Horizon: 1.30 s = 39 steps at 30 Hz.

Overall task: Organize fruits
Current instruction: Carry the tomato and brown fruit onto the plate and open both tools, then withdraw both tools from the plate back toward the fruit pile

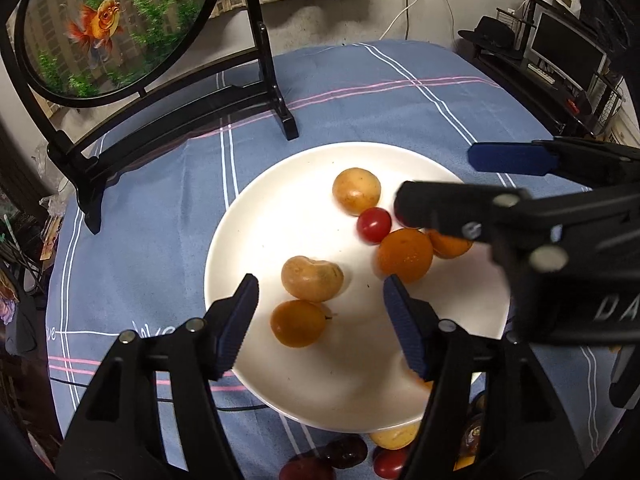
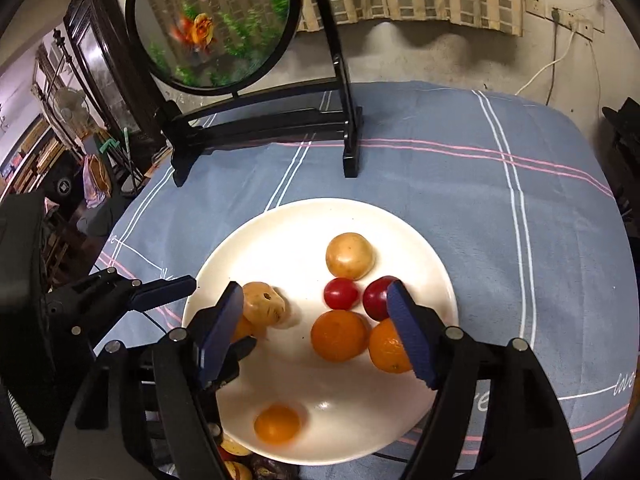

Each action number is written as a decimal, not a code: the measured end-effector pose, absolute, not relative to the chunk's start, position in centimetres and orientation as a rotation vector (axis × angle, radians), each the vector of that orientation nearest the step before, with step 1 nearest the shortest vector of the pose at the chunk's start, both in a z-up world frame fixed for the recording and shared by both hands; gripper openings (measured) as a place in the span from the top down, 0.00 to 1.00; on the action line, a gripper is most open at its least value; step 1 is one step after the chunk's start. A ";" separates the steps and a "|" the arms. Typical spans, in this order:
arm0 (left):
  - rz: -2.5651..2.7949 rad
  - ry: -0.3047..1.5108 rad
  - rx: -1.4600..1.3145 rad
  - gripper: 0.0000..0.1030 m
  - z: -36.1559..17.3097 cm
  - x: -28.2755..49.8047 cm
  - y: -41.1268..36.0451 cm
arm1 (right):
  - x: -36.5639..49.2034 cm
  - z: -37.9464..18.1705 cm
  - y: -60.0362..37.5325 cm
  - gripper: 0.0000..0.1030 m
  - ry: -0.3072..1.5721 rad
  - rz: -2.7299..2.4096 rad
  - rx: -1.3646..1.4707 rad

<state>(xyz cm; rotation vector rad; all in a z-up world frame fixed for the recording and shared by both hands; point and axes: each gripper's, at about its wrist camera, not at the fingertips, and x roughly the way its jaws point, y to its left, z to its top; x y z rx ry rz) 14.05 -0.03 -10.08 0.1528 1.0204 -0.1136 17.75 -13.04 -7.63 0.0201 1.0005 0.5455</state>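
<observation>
Honestly the main risk I see is crowding: both grippers hang over the same white plate [image 2: 224,280], w/ the right gripper [image 2: 316,332] and left gripper [image 1: 320,320] close enough that arms could knock together, or a jaw could clip a round fruit and send it rolling off the rim onto the blue checked cloth [image 2: 440,168]. Fruits touch each other in a cluster, so nudging one prob shifts the rest. Both sets of jaws stand open, nothing gripped. Between the right jaws sit two oranges [image 2: 340,334], w/ two red tomatoes [image 2: 340,293] just beyond; a tan fruit [image 2: 264,304] lies beside its left jaw. Another orange fruit [image 1: 298,322] and a tan one [image 1: 312,278] lie between the left jaws, apart from the pads. A loose orange [image 2: 277,423] near the plate's near rim looks blurred, maybe rolling, can't tell. More fruits [image 1: 344,452] wait on the cloth at the worktop's near edge, off the plate. Fish screen [image 2: 212,20] stands at the far edge, well apart.
</observation>
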 end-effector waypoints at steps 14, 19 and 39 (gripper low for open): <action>-0.108 0.971 0.119 0.35 -6.6 10.7 0.2 | 12.9 -3.7 -16.4 0.28 0.929 0.532 0.058; -0.071 0.964 0.037 0.30 -5.6 7.4 2.8 | 7.4 -3.7 -17.4 0.28 0.922 0.566 -0.003; -0.095 1.205 -0.038 0.29 -13.2 -5.1 4.7 | -2.0 -16.3 -12.7 0.62 1.226 0.630 -0.208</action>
